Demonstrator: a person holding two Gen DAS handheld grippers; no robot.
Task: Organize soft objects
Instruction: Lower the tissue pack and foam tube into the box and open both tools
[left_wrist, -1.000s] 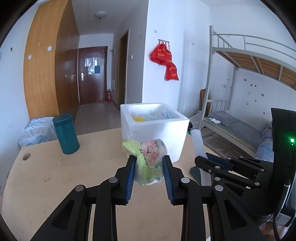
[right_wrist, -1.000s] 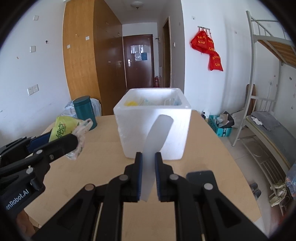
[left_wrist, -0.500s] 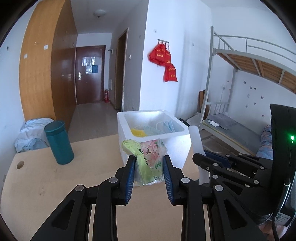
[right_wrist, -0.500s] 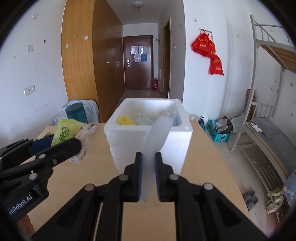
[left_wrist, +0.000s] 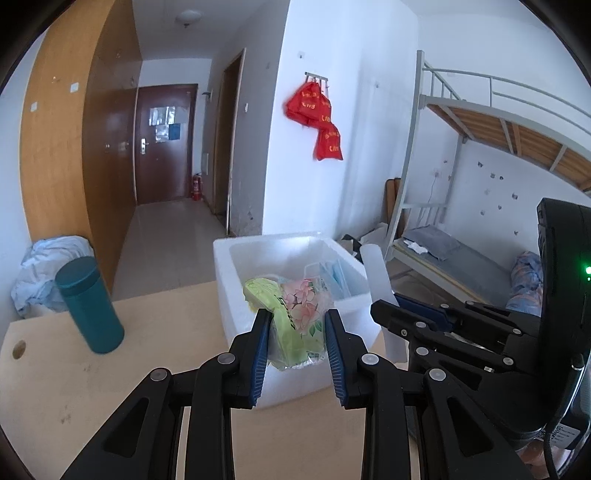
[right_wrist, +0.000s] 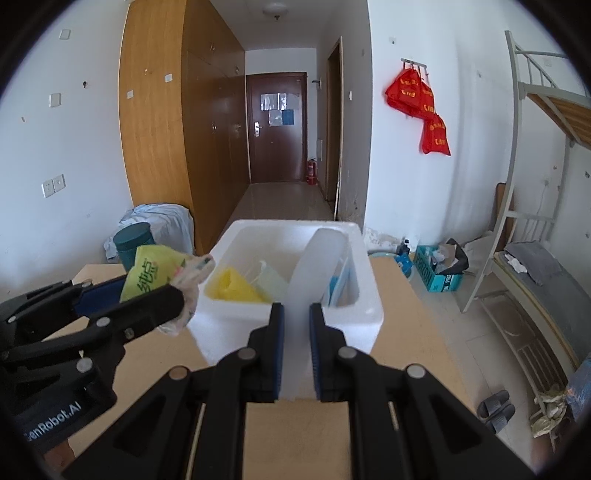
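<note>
My left gripper (left_wrist: 295, 317) is shut on a green tissue pack with a pink flower print (left_wrist: 291, 314), held above the near rim of the white foam box (left_wrist: 236, 295). The pack also shows in the right wrist view (right_wrist: 155, 273), left of the box (right_wrist: 354, 314). My right gripper (right_wrist: 295, 314) is shut on a white translucent foam sheet (right_wrist: 317, 262), held upright over the box's near edge. The sheet (left_wrist: 376, 269) shows in the left wrist view beside the box. Inside the box lie a yellow item (right_wrist: 232, 286) and blue-white face masks (right_wrist: 341, 284).
A teal tumbler (left_wrist: 90, 304) stands on the wooden table (left_wrist: 74, 387) at the left. The table has a cable hole (left_wrist: 18, 349) near its left edge. A bunk bed (left_wrist: 480, 184) stands to the right, beyond the table edge.
Both grippers have risen and moved forward toward the box, so its inside now shows. The tissue pack and the foam sheet are now over the box's near rim.
</note>
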